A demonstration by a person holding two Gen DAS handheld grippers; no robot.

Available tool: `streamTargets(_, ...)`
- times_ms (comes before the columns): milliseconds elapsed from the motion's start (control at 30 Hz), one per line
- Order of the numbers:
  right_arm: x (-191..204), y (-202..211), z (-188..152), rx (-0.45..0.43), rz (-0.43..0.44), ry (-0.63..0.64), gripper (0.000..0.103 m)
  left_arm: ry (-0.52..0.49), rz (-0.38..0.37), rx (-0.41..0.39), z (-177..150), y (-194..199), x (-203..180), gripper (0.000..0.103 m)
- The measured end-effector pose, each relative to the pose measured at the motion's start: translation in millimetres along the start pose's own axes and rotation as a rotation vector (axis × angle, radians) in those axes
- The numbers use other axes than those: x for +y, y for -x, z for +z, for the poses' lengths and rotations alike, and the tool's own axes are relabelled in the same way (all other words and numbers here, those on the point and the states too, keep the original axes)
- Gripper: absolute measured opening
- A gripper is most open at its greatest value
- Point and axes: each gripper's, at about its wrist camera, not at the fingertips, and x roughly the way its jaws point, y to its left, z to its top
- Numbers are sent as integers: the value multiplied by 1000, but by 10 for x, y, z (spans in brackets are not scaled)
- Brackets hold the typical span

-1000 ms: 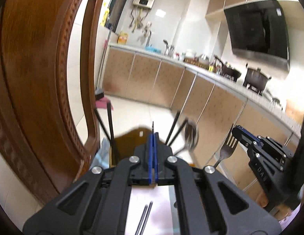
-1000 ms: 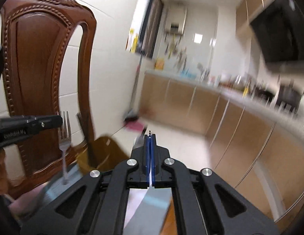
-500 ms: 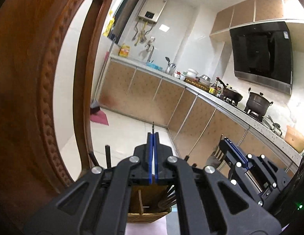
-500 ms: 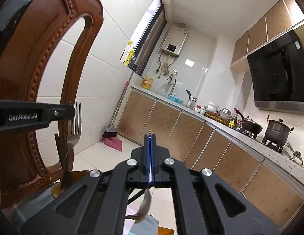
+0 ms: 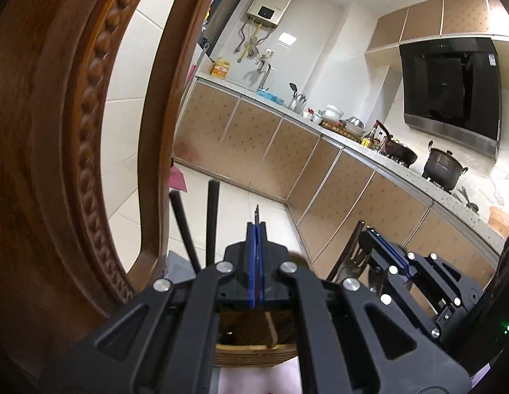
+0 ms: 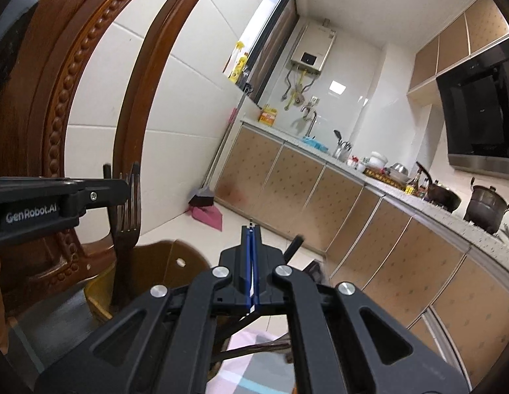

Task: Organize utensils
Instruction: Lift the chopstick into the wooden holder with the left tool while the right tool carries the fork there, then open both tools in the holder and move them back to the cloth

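My left gripper (image 5: 256, 229) is shut on a thin dark utensil tip that sticks out above its pads, over a wooden utensil holder (image 5: 254, 349). Black chopsticks (image 5: 212, 220) stand in that holder. My right gripper (image 6: 251, 233) is shut on a thin metal utensil handle that runs down between its pads. The right view shows the left gripper's finger (image 6: 57, 197) beside a steel fork (image 6: 129, 203) that stands tines up in the brown holder (image 6: 156, 269). In the left view the fork (image 5: 352, 259) shows by the right gripper (image 5: 379, 239).
A carved wooden chair back (image 5: 57, 131) stands close on the left. A pale cloth (image 6: 254, 371) covers the table below. Kitchen cabinets (image 5: 287, 151) and a counter with pots run along the back and right.
Both grippers have come down and closer to the holder. The fork now stands in the holder beside the chopsticks.
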Motion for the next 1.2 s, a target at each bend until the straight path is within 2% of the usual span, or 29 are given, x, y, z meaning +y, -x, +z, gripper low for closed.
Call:
streamTargets(300, 167, -142, -135, 69, 66, -20, 2, -123, 65, -3, -199, 42, -42, 4)
streamTargets(500, 181, -129, -133, 100, 91, -46, 3, -128, 68, -8, -226, 91, -11, 4)
streamTargets(533, 165, -120, -128, 104, 97, -51, 5, -124, 71, -7, -215, 90, -7, 4)
streamTargets(633, 139, -78, -106, 101, 99, -66, 20, -121, 83, -7, -196, 86, 5, 4)
streamTargets(867, -36, 101, -25, 74, 110, -126, 22, -115, 99, 0, -206, 93, 54, 4)
streamTargets(967, -199, 277, -17, 58, 127, -188, 24, -121, 107, -3, -218, 118, 43, 10)
streamTargets(1100, -511, 588, -18, 8, 137, -304, 29, -131, 107, -17, -251, 175, 20, 29)
streamTargets(1200, -729, 806, -104, -12, 132, -383, 30, -138, 112, -16, -282, 197, 16, 30)
